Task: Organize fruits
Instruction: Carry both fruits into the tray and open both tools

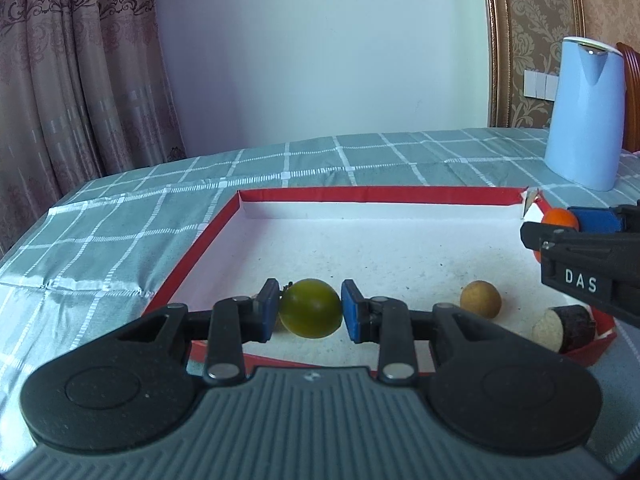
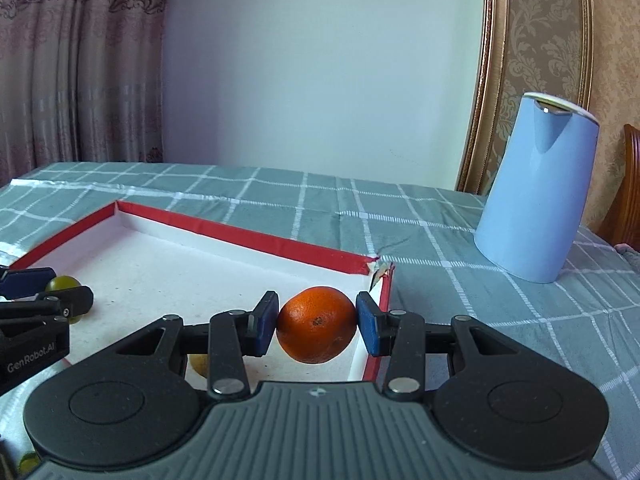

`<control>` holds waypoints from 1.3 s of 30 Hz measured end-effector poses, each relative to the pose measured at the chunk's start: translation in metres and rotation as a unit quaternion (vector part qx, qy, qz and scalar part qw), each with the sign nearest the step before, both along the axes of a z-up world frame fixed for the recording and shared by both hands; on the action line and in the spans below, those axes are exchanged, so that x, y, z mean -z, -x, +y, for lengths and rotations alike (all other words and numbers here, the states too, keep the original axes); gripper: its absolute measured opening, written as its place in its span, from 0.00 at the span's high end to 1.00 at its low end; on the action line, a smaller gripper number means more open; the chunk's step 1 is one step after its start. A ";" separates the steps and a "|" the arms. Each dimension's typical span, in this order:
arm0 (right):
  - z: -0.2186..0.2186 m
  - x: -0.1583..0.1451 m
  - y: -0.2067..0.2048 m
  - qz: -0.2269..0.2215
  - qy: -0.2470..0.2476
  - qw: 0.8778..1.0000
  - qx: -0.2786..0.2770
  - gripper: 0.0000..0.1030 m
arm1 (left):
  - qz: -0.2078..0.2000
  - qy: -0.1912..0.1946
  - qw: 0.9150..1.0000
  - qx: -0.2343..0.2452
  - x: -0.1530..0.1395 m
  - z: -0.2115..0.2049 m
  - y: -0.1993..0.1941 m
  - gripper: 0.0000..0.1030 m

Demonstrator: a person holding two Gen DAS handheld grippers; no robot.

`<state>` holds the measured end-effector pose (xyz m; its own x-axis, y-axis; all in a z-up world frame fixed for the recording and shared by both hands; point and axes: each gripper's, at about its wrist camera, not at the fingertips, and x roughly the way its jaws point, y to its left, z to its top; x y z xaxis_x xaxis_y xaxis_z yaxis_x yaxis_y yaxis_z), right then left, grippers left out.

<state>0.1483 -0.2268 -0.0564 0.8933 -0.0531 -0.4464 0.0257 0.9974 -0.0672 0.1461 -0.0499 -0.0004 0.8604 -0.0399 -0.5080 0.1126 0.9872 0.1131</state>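
Note:
My left gripper (image 1: pixel 310 310) is shut on a green round fruit (image 1: pixel 310 308) and holds it over the near part of the red-rimmed white tray (image 1: pixel 360 193). My right gripper (image 2: pixel 317 323) is shut on an orange (image 2: pixel 316 324) near the tray's far right corner (image 2: pixel 372 266). In the left wrist view the orange (image 1: pixel 560 218) shows partly behind the right gripper (image 1: pixel 576 232). A small tan fruit (image 1: pixel 480 300) and a dark cut piece with a pale face (image 1: pixel 562 328) lie in the tray at the right. The green fruit (image 2: pixel 64 283) also shows in the right wrist view.
A light blue jug (image 1: pixel 584 116) stands on the green checked tablecloth (image 1: pixel 120 216) beyond the tray's right corner; it also shows in the right wrist view (image 2: pixel 536 188). A wooden chair back (image 2: pixel 628 188) is at the far right. Curtains hang at the left.

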 end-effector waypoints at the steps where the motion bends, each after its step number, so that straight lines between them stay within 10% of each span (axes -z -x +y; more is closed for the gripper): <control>1: 0.000 0.002 -0.002 0.005 0.001 1.000 0.001 0.60 | 0.002 0.000 1.000 -0.002 0.001 0.000 -0.002 0.71; 27: -0.001 0.012 -0.017 0.053 -0.016 0.998 -0.001 0.57 | 0.049 0.000 0.999 0.002 0.005 0.000 -0.017 0.69; 39: -0.001 0.009 -0.010 0.034 -0.007 0.999 -0.001 0.45 | -0.007 0.007 1.000 0.005 -0.004 0.003 0.009 0.50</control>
